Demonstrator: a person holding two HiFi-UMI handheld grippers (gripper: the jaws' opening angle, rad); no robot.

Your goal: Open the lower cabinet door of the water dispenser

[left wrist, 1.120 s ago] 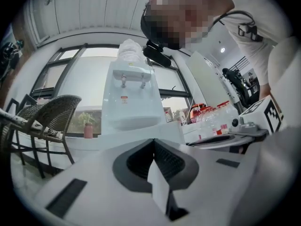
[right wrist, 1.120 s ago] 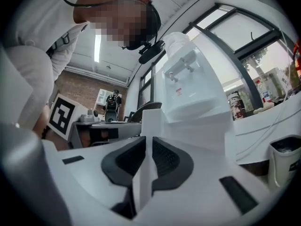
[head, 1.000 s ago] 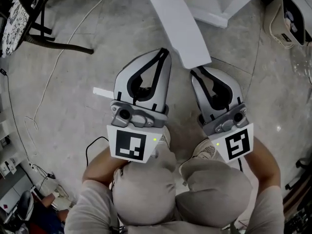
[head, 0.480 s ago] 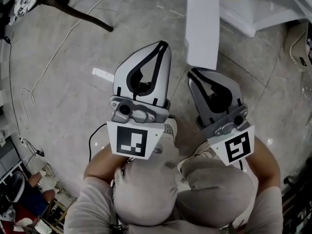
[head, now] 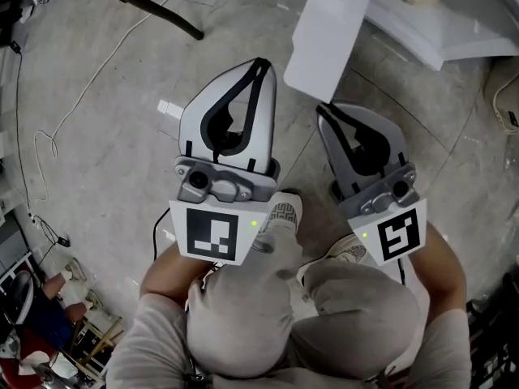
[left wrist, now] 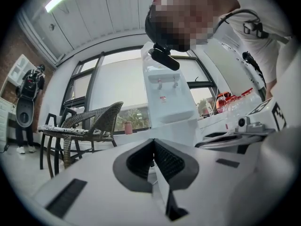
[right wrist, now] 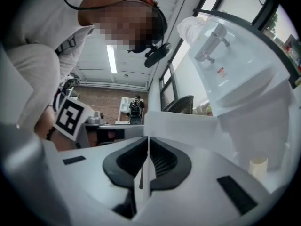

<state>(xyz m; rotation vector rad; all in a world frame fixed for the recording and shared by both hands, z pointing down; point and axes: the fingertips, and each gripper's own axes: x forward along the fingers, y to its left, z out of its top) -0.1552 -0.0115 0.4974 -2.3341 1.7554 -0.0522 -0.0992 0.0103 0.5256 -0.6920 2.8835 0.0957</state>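
Just ahead of the right gripper, the cabinet door of the water dispenser stands swung open. Its jaws have just been closing on nothing. The left gripper has its jaws together and empty, probably because the door needs no more pulling.

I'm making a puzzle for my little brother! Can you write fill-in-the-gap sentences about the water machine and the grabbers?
1. The white cabinet door of the water dispenser is swung ____.
2. The jaws of the left gripper are ____, with nothing between them.
3. In the left gripper view, the woven thing standing left of the water dispenser is a ____.

Missing words: open; shut; chair.
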